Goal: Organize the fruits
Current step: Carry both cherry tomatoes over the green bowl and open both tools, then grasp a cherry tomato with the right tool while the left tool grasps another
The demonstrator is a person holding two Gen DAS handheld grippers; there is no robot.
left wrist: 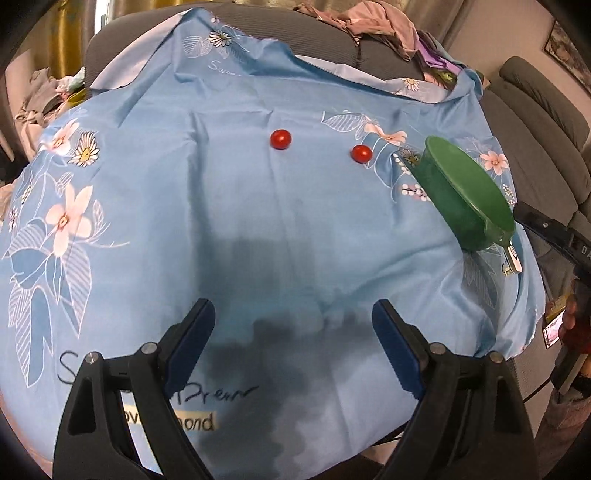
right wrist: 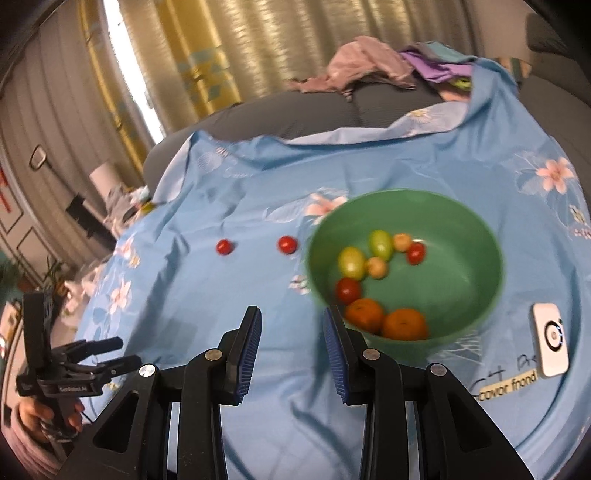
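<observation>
Two red cherry tomatoes lie on the blue floral cloth: one [left wrist: 280, 139] mid-table and one [left wrist: 361, 153] closer to the green bowl [left wrist: 467, 195]. In the right wrist view they show as the left tomato [right wrist: 224, 247] and the right tomato [right wrist: 287, 244], beside the bowl [right wrist: 458, 273]. The bowl holds two oranges [right wrist: 404, 324], green and red tomatoes [right wrist: 351, 262] and small pale fruits. My left gripper [left wrist: 293, 332] is open and empty, well short of the tomatoes. My right gripper [right wrist: 291, 336] is open and empty, just left of the bowl's near rim.
A white card with a black ring mark [right wrist: 551, 341] lies right of the bowl. Piled clothes [left wrist: 373, 22] sit on the grey sofa behind the cloth. The left gripper [right wrist: 110, 356] shows at the table's left edge in the right wrist view.
</observation>
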